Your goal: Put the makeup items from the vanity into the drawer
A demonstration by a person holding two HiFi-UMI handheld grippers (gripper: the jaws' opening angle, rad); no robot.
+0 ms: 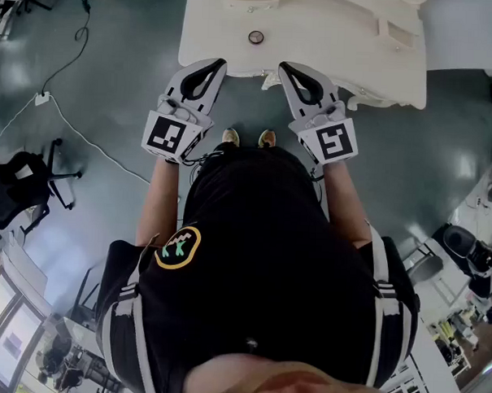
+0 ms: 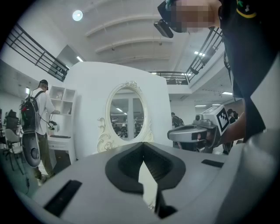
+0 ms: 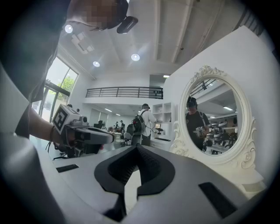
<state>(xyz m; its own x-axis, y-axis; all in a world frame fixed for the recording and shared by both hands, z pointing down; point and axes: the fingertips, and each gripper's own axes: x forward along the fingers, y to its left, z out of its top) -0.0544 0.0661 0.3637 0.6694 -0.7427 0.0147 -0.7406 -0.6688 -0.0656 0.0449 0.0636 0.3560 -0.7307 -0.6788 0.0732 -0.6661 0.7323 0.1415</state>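
Observation:
The white vanity (image 1: 318,40) stands in front of me at the top of the head view. A small round dark-rimmed item (image 1: 255,37) lies on its top. My left gripper (image 1: 217,65) is held at the vanity's front edge, jaws together and empty. The right gripper (image 1: 284,68) hovers beside it at the same edge, also shut on nothing. In the left gripper view the closed tips (image 2: 142,145) point at the oval mirror (image 2: 127,112). Closed tips (image 3: 137,147) show in the right gripper view too, with the mirror (image 3: 215,120) to their right. No drawer is in sight.
A black office chair (image 1: 25,184) and a white cable (image 1: 86,140) are on the grey floor to the left. Another white table (image 1: 473,30) stands at the top right. A person with a backpack (image 2: 38,118) stands by white shelves behind the vanity.

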